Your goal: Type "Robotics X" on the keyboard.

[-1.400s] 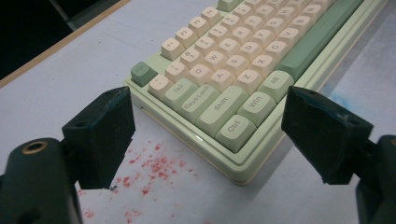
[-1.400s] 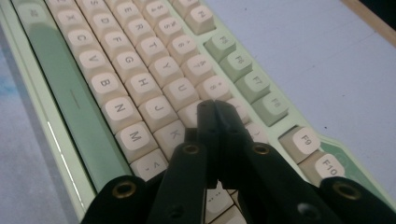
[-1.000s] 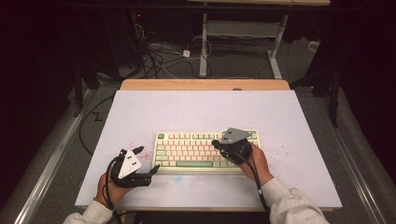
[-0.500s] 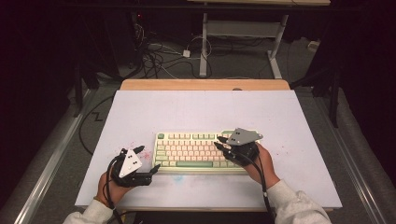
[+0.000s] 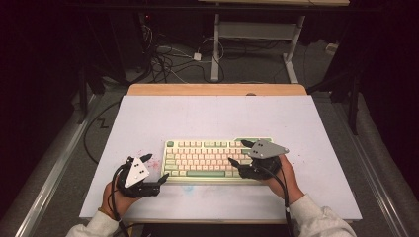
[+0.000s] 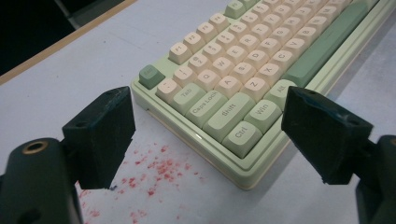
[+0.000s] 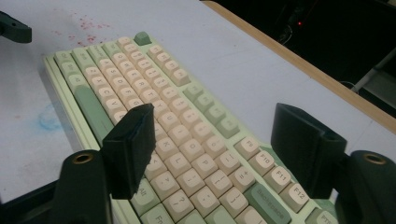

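Near the front of the white table lies the keyboard, flat, with its long side running left to right. It is pale green with cream keys.

The right gripper hangs over the right end of the keys. Its jaws have just been opening and now stand wide apart, with nothing pinched between them. In the right gripper view, keys show in the gap under the jaws. I cannot tell for sure if a jaw tip brushes a key top; it looks like it floats a little above.

The left gripper sits low by the keyboard's front left corner. Its jaws are spread too, one on each side of that corner, and they hold nothing.

What could go wrong? If the right gripper drops with its jaws this wide, it could push down many keys at once or catch under a key cap. If the left gripper shuts or slides, it could bump the corner and turn the keyboard.

There is lots of bare table behind the keyboard and on both sides. The front edge of the table is close to the hands, so a pull that way has little room. Some red specks mark the table near the left gripper.
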Demonstrator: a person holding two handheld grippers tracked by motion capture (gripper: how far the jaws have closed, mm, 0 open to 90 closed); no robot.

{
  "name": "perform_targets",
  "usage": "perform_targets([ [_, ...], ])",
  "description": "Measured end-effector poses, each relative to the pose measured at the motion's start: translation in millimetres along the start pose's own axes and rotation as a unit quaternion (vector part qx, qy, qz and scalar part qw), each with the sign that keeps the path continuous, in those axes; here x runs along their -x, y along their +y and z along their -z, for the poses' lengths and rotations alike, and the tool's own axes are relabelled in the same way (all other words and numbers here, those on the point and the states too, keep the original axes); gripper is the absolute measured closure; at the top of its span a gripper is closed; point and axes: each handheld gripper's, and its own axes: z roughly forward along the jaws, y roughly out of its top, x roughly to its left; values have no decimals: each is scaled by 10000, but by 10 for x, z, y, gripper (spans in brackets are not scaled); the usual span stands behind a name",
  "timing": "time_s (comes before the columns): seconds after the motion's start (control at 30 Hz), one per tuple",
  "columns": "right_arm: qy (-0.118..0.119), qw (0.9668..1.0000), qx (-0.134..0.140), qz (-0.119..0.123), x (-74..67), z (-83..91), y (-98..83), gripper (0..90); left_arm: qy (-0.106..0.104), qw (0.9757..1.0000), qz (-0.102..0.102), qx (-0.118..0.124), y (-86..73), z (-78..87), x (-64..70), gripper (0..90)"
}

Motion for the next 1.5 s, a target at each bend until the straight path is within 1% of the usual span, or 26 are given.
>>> perform_targets([
  [0.1, -99, 9999, 70, 11, 0, 57, -36, 259, -11, 10000, 31, 2, 12, 13, -7, 170],
  [0.2, -182, 9998, 126, -16, -4, 120, -66, 232, -63, 9999, 121, 22, 39, 36, -12, 172],
  [0.27, -206, 9997, 150, 9, -4, 166, -89, 219, -110, 9998, 132, 52, 61, 59, -15, 220],
  [0.3, -202, 9997, 163, 18, -2, 188, -104, 218, -139, 9998, 130, 68, 72, 71, -17, 262],
  [0.33, -219, 9996, 168, 7, -4, 210, -121, 215, -151, 9998, 117, 65, 82, 83, -19, 326],
  [0.37, -238, 9996, 173, 9, -4, 234, -140, 214, -205, 9997, 116, 66, 92, 89, -22, 407],
  [0.4, -259, 9995, 183, 33, 0, 258, -157, 212, -232, 9997, 37, 82, 104, 95, -28, 477],
  [0.47, -305, 9993, 233, 2, 4, 308, -196, 208, -297, 9995, 49, 77, 122, 106, -29, 606],
  [0.5, -325, 9992, 238, 7, 9, 331, -215, 208, -327, 9994, 79, 68, 129, 107, -32, 650],
  [0.57, -359, 9990, 251, 28, 19, 375, -248, 197, -440, 9988, 214, 17, 153, 101, -43, 742],
  [0.63, -415, 9988, 249, 17, 25, 418, -285, 197, -533, 9984, 197, -31, 188, 84, -42, 825],
  [0.7, -430, 9988, 234, 6, 31, 456, -320, 199, -604, 9980, 174, -61, 233, 55, -26, 879],
  [0.83, -500, 9986, 163, 43, 27, 533, -384, 201, -826, 9964, 31, -175, 387, -69, 49, 880],
  [0.9, -549, 9984, 122, -19, 31, 587, -421, 202, -956, 9952, -30, -203, 457, -133, 88, 880],
  [0.97, -567, 9983, 113, -68, 37, 624, -453, 202, -1039, 9942, -127, -236, 529, -206, 138, 880],
  [1.0, -569, 9983, 100, -69, 40, 643, -471, 202, -1118, 9933, -147, -270, 560, -246, 158, 880],
  [1.13, -634, 9979, 42, -125, 50, 694, -538, 202, -1236, 9912, -239, -398, 669, -434, 241, 880],
  [1.17, -648, 9978, 16, -124, 52, 698, -555, 203, -1233, 9911, -265, -420, 694, -473, 255, 880],
  [1.23, -625, 9979, -15, -152, 49, 702, -579, 203, -1316, 9901, -232, -423, 737, -545, 267, 880],
  [1.37, -574, 9982, -75, -122, 37, 673, -603, 203, -1391, 9886, -284, -503, 805, -673, 312, 880],
  [1.4, -568, 9983, -86, -116, 29, 667, -605, 203, -1435, 9877, -317, -542, 821, -712, 327, 880],
  [1.47, -550, 9984, -115, -57, 12, 652, -607, 203, -1480, 9867, -330, -580, 838, -772, 352, 880],
  [1.5, -541, 9984, -138, -52, 2, 648, -605, 203, -1528, 9858, -343, -612, 845, -798, 362, 880],
])
